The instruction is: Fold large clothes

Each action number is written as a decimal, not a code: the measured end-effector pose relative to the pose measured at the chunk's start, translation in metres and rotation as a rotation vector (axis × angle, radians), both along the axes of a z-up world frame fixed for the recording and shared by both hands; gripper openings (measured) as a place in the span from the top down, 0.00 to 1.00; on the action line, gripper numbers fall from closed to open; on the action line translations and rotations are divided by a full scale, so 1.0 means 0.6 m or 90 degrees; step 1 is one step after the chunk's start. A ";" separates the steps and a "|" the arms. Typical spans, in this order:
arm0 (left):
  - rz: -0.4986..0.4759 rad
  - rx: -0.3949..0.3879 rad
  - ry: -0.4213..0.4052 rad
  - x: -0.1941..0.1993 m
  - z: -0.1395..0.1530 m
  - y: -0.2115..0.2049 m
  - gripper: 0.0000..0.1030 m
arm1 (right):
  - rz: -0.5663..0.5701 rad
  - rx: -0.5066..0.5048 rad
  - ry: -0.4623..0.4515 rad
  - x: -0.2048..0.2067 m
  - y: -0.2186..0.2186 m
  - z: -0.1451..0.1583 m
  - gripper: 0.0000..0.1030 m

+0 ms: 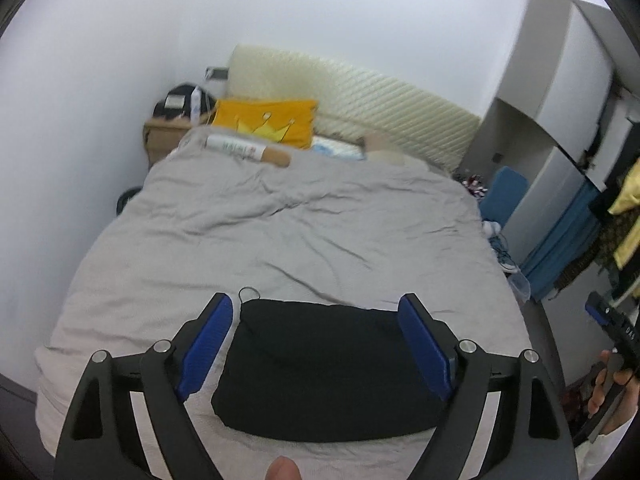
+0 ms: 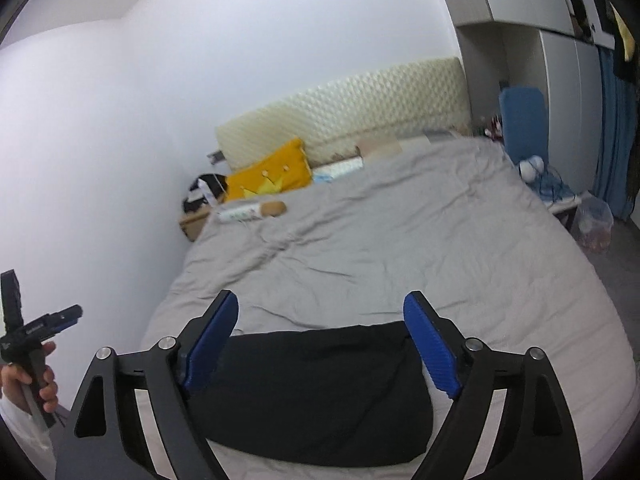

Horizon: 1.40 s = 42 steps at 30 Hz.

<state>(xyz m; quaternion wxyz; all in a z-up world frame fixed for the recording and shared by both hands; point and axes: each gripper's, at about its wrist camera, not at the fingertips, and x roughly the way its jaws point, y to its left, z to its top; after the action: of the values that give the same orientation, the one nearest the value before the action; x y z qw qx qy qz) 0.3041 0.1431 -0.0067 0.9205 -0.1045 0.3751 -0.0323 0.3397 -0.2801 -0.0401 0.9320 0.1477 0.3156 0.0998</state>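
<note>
A black garment (image 1: 320, 368) lies folded into a compact rectangle on the grey bed cover (image 1: 280, 232), near the foot of the bed. A thin cord loop (image 1: 249, 293) sticks out at its far left corner. My left gripper (image 1: 318, 312) is open and empty above the garment, its blue pads (image 1: 208, 340) apart. In the right wrist view the same garment (image 2: 312, 392) lies below my right gripper (image 2: 320, 312), which is open and empty. The right gripper also shows at the right edge of the left wrist view (image 1: 612, 328), and the left gripper at the left edge of the right wrist view (image 2: 40, 324).
A yellow crown pillow (image 1: 264, 120), a roll-shaped cushion (image 1: 248, 148) and a padded headboard (image 1: 360, 96) are at the bed's far end. A nightstand (image 1: 168, 132) stands at the far left. Wardrobes (image 1: 560, 80), a blue chair (image 1: 504, 196) and hanging clothes (image 1: 624, 208) are on the right.
</note>
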 end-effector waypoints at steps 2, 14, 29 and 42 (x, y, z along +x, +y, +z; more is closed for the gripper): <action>-0.005 0.010 -0.020 -0.039 0.032 -0.016 0.17 | 0.010 -0.014 -0.021 -0.037 0.022 0.031 0.05; -0.028 0.036 -0.082 -0.254 0.133 -0.085 0.17 | 0.040 -0.061 -0.093 -0.244 0.114 0.123 0.00; -0.022 0.078 -0.043 -0.437 0.091 -0.152 0.17 | 0.049 -0.073 -0.062 -0.408 0.142 0.089 0.00; -0.012 0.093 0.002 -0.526 0.042 -0.162 0.17 | 0.042 -0.072 -0.027 -0.496 0.144 0.039 0.00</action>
<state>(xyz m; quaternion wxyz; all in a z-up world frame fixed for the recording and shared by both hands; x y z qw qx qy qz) -0.0113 0.0456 0.0183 0.9247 -0.0334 0.3789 -0.0132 0.0423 -0.1938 -0.0165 0.9415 0.0821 0.3057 0.1156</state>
